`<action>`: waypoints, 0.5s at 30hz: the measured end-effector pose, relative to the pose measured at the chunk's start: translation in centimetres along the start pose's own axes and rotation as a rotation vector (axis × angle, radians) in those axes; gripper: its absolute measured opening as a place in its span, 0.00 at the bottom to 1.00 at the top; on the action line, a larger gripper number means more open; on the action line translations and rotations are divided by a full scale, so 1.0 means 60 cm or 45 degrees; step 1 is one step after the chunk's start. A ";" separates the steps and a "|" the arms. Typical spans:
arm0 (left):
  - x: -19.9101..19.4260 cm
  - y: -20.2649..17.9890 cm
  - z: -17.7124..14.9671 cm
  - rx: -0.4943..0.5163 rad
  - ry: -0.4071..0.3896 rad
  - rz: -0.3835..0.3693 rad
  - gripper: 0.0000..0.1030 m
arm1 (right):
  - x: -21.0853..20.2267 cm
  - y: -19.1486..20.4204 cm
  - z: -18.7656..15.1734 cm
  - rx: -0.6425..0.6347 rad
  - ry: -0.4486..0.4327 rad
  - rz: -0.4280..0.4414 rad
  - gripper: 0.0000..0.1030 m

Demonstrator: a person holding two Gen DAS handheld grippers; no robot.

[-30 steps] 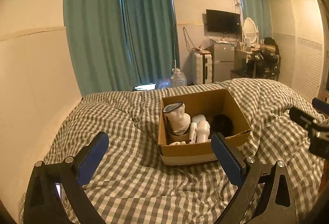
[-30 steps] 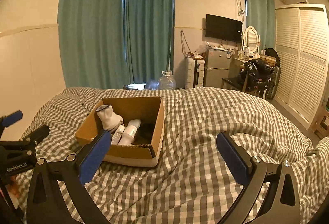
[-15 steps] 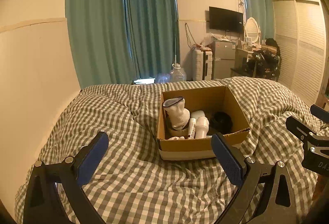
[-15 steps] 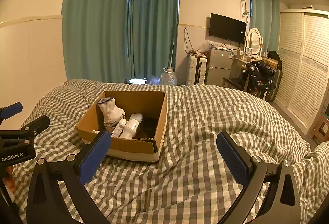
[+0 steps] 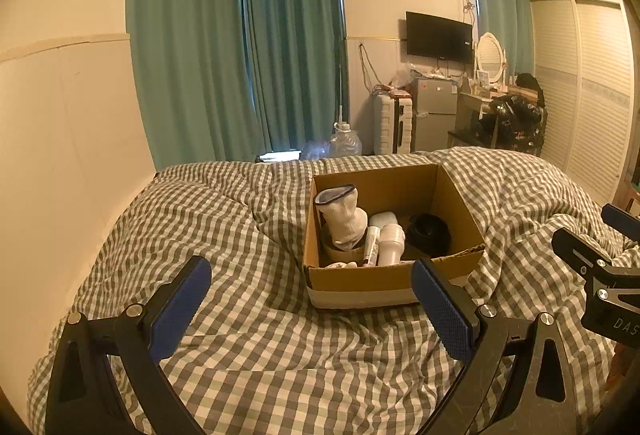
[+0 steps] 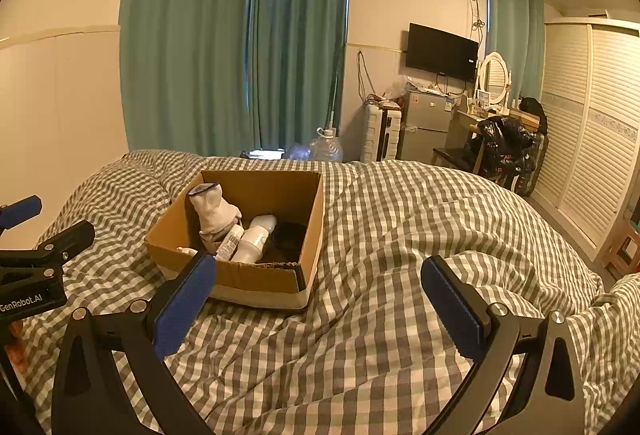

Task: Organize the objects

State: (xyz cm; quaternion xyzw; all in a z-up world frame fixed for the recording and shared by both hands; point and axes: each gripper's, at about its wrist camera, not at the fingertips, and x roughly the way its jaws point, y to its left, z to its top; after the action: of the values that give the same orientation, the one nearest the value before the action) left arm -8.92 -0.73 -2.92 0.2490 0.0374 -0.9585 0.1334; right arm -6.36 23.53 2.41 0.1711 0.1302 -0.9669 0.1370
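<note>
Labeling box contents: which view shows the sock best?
Left wrist. It looks almost straight into the box, so the sock shows from cuff to toe, unblocked. Right wrist sees the sock from the side, smaller, with the box wall hiding its base.

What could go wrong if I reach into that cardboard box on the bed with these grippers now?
1. The cardboard box sits on a soft, wrinkled checked duvet, so pushing on it may tip or slide it.
2. The white sock, white bottle and thin tube lie packed together; the open left gripper could catch two at once.
3. The open right gripper may snag the box's torn front edge.
</note>
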 end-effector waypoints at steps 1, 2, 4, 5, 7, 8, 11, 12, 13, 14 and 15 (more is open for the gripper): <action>0.001 -0.001 -0.001 0.005 0.005 -0.004 1.00 | 0.000 0.000 0.000 -0.002 -0.001 0.000 1.00; 0.001 -0.002 -0.001 0.007 0.008 -0.007 1.00 | -0.001 0.001 0.000 -0.005 0.000 0.001 1.00; 0.000 -0.001 -0.002 0.006 0.008 -0.008 1.00 | -0.001 0.002 -0.001 -0.008 0.001 0.004 1.00; 0.000 -0.001 -0.002 0.006 0.009 -0.009 1.00 | -0.001 0.002 -0.001 -0.009 0.001 0.002 1.00; 0.000 -0.002 -0.002 0.005 0.010 -0.008 1.00 | -0.001 0.002 -0.001 -0.009 0.002 0.003 1.00; 0.000 -0.002 -0.002 0.006 0.010 -0.008 1.00 | -0.001 0.002 -0.001 -0.009 0.003 0.003 1.00; 0.001 -0.002 -0.002 0.003 0.015 -0.010 1.00 | 0.000 0.004 -0.002 -0.006 0.005 0.003 1.00; 0.001 -0.002 -0.003 0.000 0.020 -0.016 1.00 | 0.000 0.004 -0.002 -0.006 0.005 0.002 1.00; 0.001 -0.002 -0.004 -0.007 0.026 -0.035 1.00 | 0.000 0.004 -0.002 -0.007 0.006 0.002 1.00; 0.001 -0.002 -0.004 -0.011 0.030 -0.049 1.00 | 0.000 0.004 -0.003 -0.007 0.008 0.002 1.00; 0.001 -0.003 -0.005 -0.015 0.033 -0.061 1.00 | 0.000 0.005 -0.003 -0.008 0.009 0.001 1.00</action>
State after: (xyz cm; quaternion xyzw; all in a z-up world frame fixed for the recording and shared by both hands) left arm -8.87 -0.55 -3.20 0.2595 0.0509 -0.9579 0.1114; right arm -6.22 23.34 2.17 0.1740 0.1336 -0.9659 0.1375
